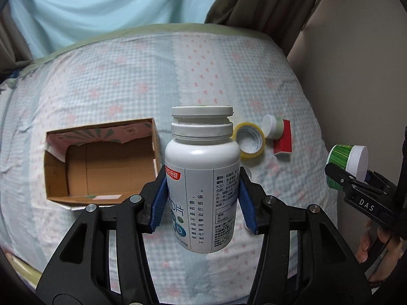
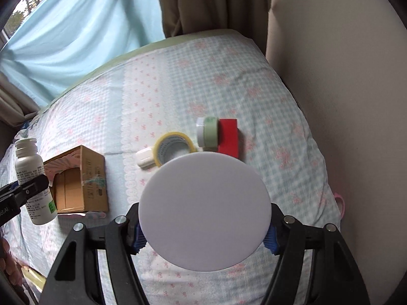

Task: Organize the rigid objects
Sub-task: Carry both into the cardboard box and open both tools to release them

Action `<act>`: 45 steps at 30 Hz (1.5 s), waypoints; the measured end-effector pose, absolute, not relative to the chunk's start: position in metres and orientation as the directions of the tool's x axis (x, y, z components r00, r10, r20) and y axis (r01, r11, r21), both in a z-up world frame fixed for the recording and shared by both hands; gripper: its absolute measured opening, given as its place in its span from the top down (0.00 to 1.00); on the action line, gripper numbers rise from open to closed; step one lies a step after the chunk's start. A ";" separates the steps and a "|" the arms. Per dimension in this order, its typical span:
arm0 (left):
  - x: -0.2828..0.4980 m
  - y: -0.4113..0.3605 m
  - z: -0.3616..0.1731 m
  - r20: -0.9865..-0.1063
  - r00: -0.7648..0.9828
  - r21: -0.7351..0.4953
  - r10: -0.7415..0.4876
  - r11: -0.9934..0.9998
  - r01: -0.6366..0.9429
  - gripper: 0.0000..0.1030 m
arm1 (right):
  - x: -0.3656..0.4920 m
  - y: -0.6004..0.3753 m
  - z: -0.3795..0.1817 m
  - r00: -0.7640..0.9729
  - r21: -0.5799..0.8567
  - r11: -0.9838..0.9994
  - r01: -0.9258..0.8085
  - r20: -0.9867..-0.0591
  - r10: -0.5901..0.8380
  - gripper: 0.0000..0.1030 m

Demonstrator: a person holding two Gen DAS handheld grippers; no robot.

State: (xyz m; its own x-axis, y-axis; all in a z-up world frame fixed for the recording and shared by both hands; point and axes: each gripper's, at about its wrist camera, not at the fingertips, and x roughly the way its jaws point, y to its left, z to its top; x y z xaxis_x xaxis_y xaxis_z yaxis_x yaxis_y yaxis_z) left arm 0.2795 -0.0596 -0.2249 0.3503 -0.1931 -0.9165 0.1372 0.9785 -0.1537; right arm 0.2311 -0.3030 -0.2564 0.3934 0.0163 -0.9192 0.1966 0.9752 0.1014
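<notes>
My left gripper is shut on a white pill bottle, held upright above the bed, right of an open cardboard box. The bottle also shows in the right wrist view, next to the box. My right gripper is shut on a green jar with a white lid; the lid faces the camera. That jar also shows at the right of the left wrist view.
On the checked bedspread lie a yellow tape roll, a small green jar, a red box and a small white case. Curtains and a wall border the bed.
</notes>
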 end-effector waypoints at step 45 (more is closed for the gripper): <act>0.389 0.196 -0.469 -0.998 -0.038 -0.059 -0.056 0.993 0.101 0.55 | 0.367 0.063 -0.462 0.014 0.059 0.924 -0.379 -0.997 0.069 0.36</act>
